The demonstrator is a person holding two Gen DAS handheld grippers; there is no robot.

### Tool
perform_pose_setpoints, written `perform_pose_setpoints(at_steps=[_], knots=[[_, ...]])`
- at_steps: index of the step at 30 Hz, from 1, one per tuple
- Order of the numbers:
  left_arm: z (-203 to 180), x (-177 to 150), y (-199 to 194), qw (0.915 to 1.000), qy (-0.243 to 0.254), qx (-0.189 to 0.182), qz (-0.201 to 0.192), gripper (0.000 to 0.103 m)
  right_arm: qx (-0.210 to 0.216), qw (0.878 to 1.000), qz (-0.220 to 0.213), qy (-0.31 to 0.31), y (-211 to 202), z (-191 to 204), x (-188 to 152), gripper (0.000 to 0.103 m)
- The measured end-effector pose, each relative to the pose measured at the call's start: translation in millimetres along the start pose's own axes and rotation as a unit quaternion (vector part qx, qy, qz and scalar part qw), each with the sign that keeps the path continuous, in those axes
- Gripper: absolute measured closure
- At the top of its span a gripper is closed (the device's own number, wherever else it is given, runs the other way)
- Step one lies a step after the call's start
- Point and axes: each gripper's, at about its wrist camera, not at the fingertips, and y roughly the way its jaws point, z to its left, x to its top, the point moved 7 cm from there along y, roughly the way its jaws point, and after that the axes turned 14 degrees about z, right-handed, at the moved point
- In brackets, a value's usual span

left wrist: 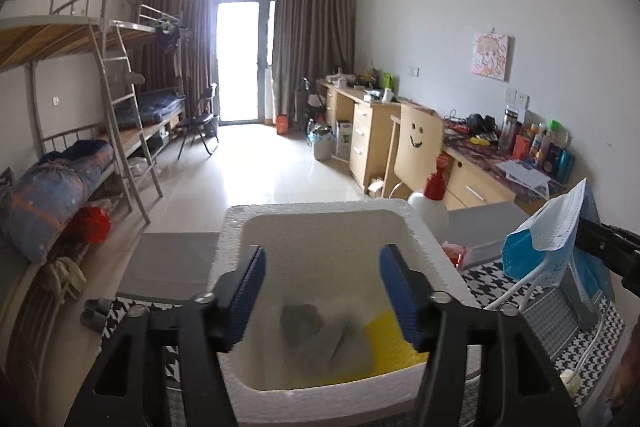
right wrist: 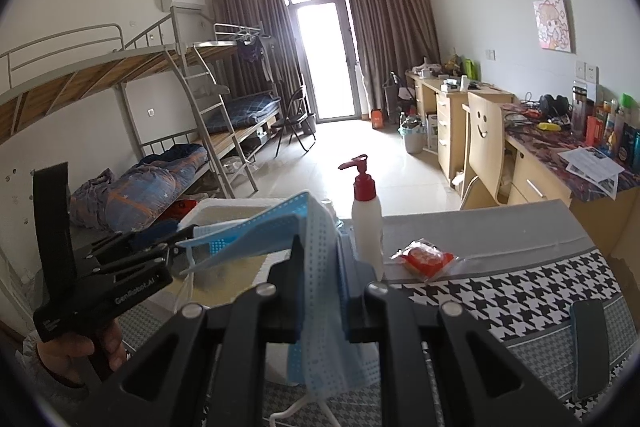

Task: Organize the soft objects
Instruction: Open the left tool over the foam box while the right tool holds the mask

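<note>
Blue ribbed pads line the left gripper (left wrist: 322,291), and its jaws stand well apart with nothing between them; they hang over the white foam box (left wrist: 232,239). No earlier view is at hand, so I tell only that the jaws are released. At the bottom of the box lie a grey soft piece (left wrist: 316,335) and a yellow one (left wrist: 388,347); both are blurred, and I cannot tell what kind of cloth or sponge they are. The near wall of the box is partly covered by the black gripper body.

The right gripper (right wrist: 320,267) is clenched on a blue face mask (right wrist: 320,247). The mask is pinched between the two black fingers near its middle; one half stands out to the left, above the box, and the other half hangs down in front of the gripper. Its surface shows rows of small dots, and a white ear loop (right wrist: 292,413) dangles at the bottom edge of the right wrist view. In the left wrist view the same mask is seen at the right side, folded and held up above the houndstooth cloth (left wrist: 504,291).

A white pump bottle (right wrist: 366,223) with a red head stands just beside the box, and a small red packet (right wrist: 426,257) lies near it on the grey part of the surface. A hand (right wrist: 80,351) holds the left gripper's handle, cut off by the picture edge.
</note>
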Motion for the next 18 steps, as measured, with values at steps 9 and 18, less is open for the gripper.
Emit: perform_pose_setpoints(at_steps=[9, 18], knots=[[15, 1, -20, 0.9995, -0.021, 0.012, -0.022, 0.006, 0.003, 1.000, 0.002, -0.002, 3, 5, 4, 0.086], [28, -3, -36, 0.9982, -0.029, 0.037, -0.038, 0.001, 0.008, 1.000, 0.004, -0.017, 8, 16, 10, 0.086]])
